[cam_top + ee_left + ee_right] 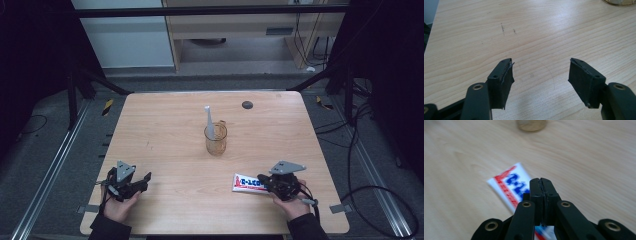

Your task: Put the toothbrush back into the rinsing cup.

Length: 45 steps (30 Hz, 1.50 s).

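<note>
tube [510,185] under r gripper [541,181], jaws closed

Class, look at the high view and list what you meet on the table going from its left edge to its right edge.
Left gripper → glass cup holding a toothbrush → toothpaste tube → right gripper, whose shut jaws overlap the tube's right end.

Overhead light is falling evenly on the table [165,125]; surroundings beyond the table are lying in darkness. Glare is washing out the wood near the glass [619,2]. The tube [511,186] and glass are appearing blurred, out of focus.
</note>
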Each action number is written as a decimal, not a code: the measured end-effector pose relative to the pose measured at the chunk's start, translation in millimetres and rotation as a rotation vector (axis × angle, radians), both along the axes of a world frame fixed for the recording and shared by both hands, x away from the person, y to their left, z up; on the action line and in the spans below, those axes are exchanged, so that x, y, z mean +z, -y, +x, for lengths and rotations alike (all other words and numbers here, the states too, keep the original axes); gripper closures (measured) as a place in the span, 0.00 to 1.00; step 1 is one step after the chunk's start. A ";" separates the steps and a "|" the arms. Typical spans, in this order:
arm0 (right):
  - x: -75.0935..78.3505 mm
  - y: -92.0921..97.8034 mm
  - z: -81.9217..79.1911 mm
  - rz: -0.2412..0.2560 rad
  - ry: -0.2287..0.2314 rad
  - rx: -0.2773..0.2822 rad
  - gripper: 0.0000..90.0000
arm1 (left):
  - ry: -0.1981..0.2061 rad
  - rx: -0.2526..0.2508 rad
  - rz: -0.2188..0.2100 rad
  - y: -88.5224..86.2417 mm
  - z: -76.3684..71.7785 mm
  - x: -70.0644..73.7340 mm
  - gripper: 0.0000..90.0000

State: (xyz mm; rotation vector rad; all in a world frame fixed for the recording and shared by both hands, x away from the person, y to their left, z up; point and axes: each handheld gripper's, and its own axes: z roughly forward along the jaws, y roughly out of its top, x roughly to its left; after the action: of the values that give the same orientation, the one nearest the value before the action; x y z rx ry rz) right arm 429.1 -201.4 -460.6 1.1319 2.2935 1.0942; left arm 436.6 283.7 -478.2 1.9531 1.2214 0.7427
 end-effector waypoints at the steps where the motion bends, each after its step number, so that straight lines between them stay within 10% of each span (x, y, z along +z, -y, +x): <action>1: 0.1 5.6 1.4 -0.018 0.005 -0.028 0.99 | -0.001 0.001 0.000 -0.2 0.1 -0.2 0.39; 15: -14.3 33.5 8.6 -0.091 -0.066 -0.105 1.00 | -0.007 -0.006 0.003 -0.3 0.3 -0.7 0.39; 45: -13.9 32.6 -25.4 -0.087 -0.090 -0.043 1.00 | -0.005 0.010 0.001 -3.8 0.5 0.0 0.37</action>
State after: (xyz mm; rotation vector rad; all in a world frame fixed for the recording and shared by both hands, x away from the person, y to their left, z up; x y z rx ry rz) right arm 403.7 -233.9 -474.5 1.2137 2.3487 0.9356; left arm 437.1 287.6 -478.2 1.9518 1.2350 0.7447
